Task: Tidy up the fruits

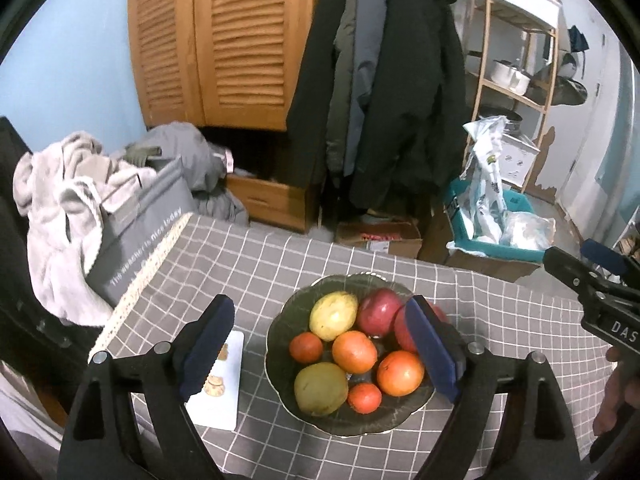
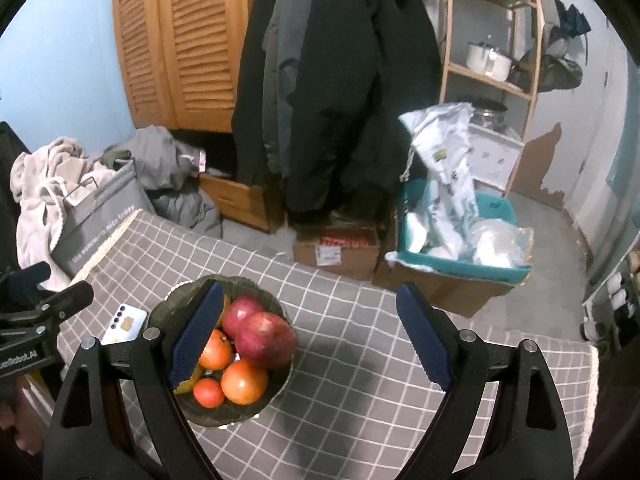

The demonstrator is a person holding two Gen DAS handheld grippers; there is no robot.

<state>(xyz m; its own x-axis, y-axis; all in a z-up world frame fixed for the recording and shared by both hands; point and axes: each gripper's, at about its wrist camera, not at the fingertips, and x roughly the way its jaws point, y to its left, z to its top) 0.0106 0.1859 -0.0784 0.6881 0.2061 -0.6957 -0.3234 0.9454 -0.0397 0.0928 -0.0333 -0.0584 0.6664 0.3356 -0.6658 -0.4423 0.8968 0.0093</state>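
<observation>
A dark green bowl (image 1: 276,344) stands on the grey checked tablecloth (image 1: 256,264). It holds two red apples (image 1: 378,312), several oranges (image 1: 354,352) and two yellow-green fruits (image 1: 320,388). My left gripper (image 1: 320,300) hovers over the bowl, open, with nothing pressed between its blue pads (image 1: 208,344). In the right wrist view the bowl (image 2: 224,420) lies lower left, with an apple (image 2: 264,340) on top. My right gripper (image 2: 309,288) is open and holds nothing; its left finger crosses the bowl's left side. Each gripper shows at the other view's edge: the right gripper (image 1: 588,276) and the left gripper (image 2: 48,296).
A white phone (image 1: 218,384) lies left of the bowl, also seen as the phone (image 2: 124,324). Beyond the table's far edge are a grey storage bag with clothes (image 1: 132,232), a wooden wardrobe (image 1: 224,40), hanging coats (image 1: 380,80), cardboard boxes (image 1: 380,236) and a teal crate (image 2: 460,264).
</observation>
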